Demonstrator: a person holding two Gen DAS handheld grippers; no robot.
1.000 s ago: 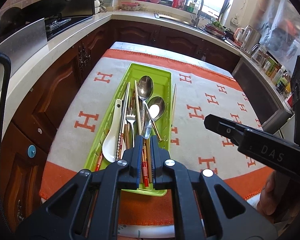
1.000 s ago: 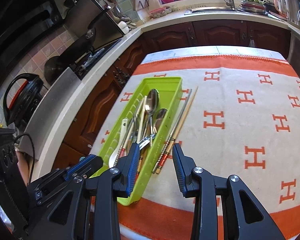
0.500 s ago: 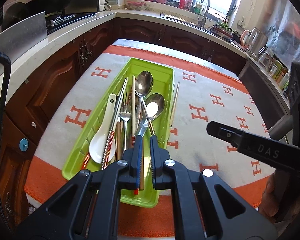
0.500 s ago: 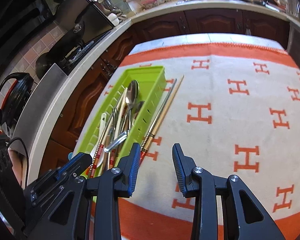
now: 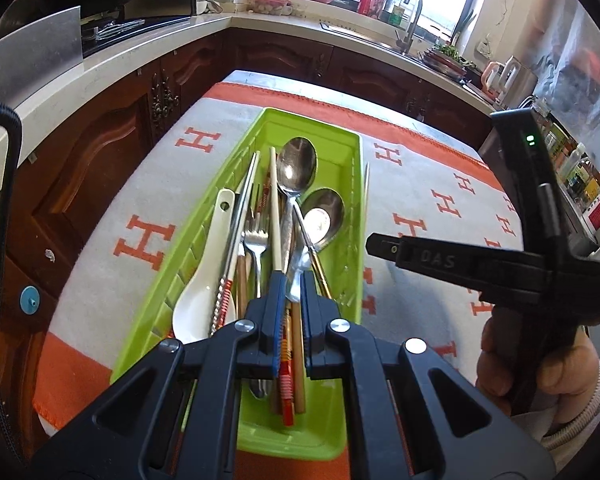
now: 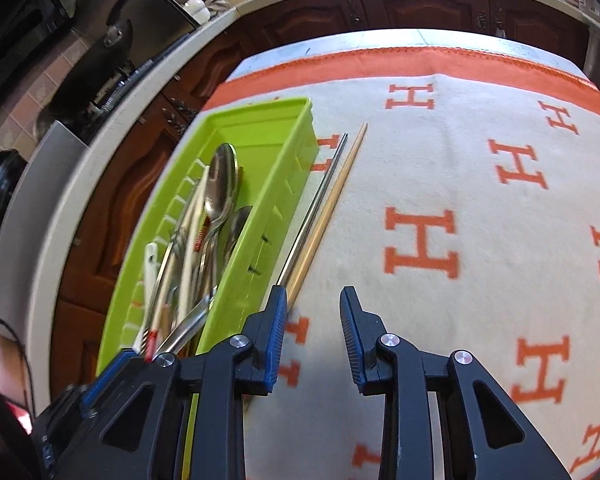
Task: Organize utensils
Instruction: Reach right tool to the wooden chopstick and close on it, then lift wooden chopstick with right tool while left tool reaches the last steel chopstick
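On the worktop, over its grey blanket with orange H marks [image 6: 420, 240], your long lime-green plastic utensil tray [image 5: 340, 208] lies lengthwise, crowded with steel spoons [image 5: 298, 168], a fork [image 5: 255, 240], a white ceramic spoon [image 5: 192, 304] and chopsticks. Your left gripper [image 5: 290, 292] is clenched on the handle end of a metal utensil [image 5: 296, 276] inside the tray. Which piece that handle belongs to is hard to tell in the tangle, so lifting it could drag neighbours out.

Your right gripper [image 6: 313, 308] is closing, with nothing between its pads yet. The steel chopstick and bamboo chopstick [image 6: 328, 200] lie on the blanket just beside the tray wall, their near ends at the left fingertip [image 6: 278, 304]. Close now and you may pinch only blanket, or knock one stick under the tray.
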